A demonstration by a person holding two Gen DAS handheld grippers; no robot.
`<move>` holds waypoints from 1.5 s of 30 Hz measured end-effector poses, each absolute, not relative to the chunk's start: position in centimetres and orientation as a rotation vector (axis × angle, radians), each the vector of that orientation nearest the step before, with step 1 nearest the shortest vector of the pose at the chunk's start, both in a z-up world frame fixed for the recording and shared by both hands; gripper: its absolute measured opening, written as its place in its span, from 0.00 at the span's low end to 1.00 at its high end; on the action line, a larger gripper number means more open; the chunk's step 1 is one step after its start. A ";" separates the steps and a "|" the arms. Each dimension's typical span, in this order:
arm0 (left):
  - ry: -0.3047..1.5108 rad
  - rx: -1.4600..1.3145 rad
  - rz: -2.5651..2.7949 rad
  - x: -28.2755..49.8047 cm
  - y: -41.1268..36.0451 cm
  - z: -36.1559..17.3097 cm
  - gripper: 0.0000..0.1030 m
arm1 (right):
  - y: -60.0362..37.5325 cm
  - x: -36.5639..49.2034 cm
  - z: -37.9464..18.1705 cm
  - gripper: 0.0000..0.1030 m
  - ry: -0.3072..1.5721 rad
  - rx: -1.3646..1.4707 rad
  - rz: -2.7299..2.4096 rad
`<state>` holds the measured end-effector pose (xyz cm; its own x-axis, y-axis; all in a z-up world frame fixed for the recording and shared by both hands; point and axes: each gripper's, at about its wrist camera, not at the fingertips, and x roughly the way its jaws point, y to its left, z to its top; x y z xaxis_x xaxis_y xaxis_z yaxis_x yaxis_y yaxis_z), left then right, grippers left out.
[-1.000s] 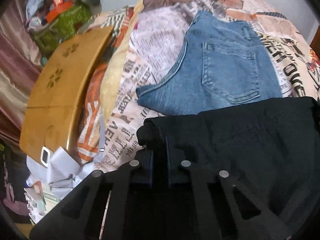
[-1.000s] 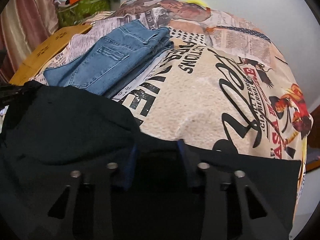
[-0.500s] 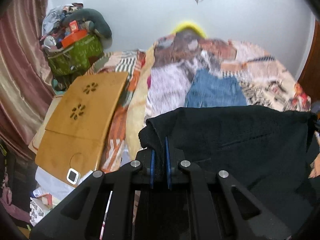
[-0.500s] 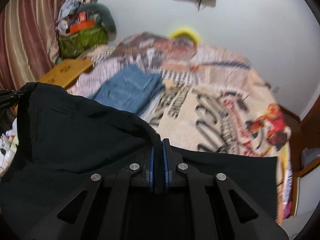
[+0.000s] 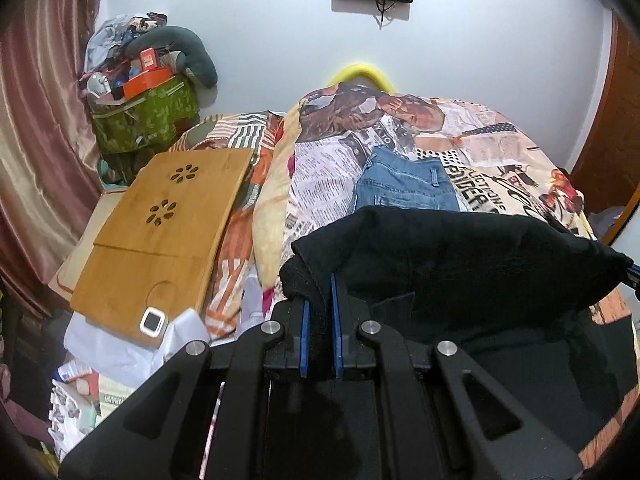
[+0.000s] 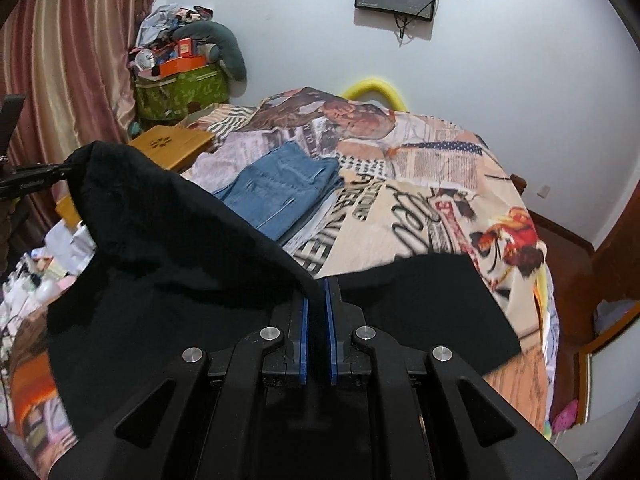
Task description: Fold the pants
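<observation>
Both grippers hold the black pants (image 5: 460,264) up off the bed (image 6: 420,208). The left gripper (image 5: 318,312) is clamped on a bunched corner of the cloth, its blue pads pressed to the fabric on either side. The right gripper (image 6: 316,300) is likewise clamped on a thin edge of the pants, with black cloth filling the narrow gap between its pads. Between the two grips the top edge runs in a slack span, and the rest of the garment hangs toward the near side of the bed; in the right view one flat panel lies out to the right over the printed bedspread.

A folded pair of jeans (image 5: 404,184) lies further up the bed, apart from the black pants. To the left, a wooden lap desk (image 5: 168,224) rests beside the mattress.

The step in hand looks like a lift-and-carry fold: the gripped edge is raised so it can be brought over the rest of the garment. How many folds are already in the cloth cannot be told, since most of it hangs below view.

The next move likely calls for both grippers to travel together at level height, keeping the span taut, then lower the edge squarely onto the lower layer before letting go. Uneven travel would skew the fold or drag the cloth into the jeans.
</observation>
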<state>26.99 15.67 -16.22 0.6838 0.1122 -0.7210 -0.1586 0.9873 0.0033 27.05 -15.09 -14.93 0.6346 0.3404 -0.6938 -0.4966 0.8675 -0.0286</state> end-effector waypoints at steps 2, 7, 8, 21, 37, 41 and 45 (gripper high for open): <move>0.798 -0.068 0.146 25.6 15.8 -16.4 0.09 | -15.4 25.8 -14.9 0.06 0.750 -0.201 0.490; 0.803 -0.082 0.152 22.5 16.2 -17.4 0.09 | -15.4 22.3 -15.9 0.06 0.765 -0.197 0.506; 0.806 -0.082 0.156 21.8 16.1 -17.7 0.09 | -15.3 21.6 -16.3 0.06 0.772 -0.200 0.512; 0.897 -0.091 0.223 15.6 16.9 -22.1 0.08 | -15.2 17.2 -20.0 0.06 0.915 -0.148 0.558; 0.945 -0.099 0.226 15.6 16.7 -21.7 0.48 | -18.3 15.4 -18.1 0.50 0.945 -0.130 0.498; 0.931 -0.112 0.188 17.3 15.3 -20.7 0.68 | -19.6 16.0 -17.1 0.50 0.936 -0.131 0.464; 0.948 -0.112 0.149 19.3 13.9 -20.2 0.77 | -20.3 17.4 -15.8 0.56 0.891 -0.126 0.436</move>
<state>19.35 13.89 -20.19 0.5746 0.0778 -0.8147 -0.1763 0.9839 -0.0304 17.35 -20.33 -15.84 0.5477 0.3152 -0.7750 -0.4184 0.9053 0.0725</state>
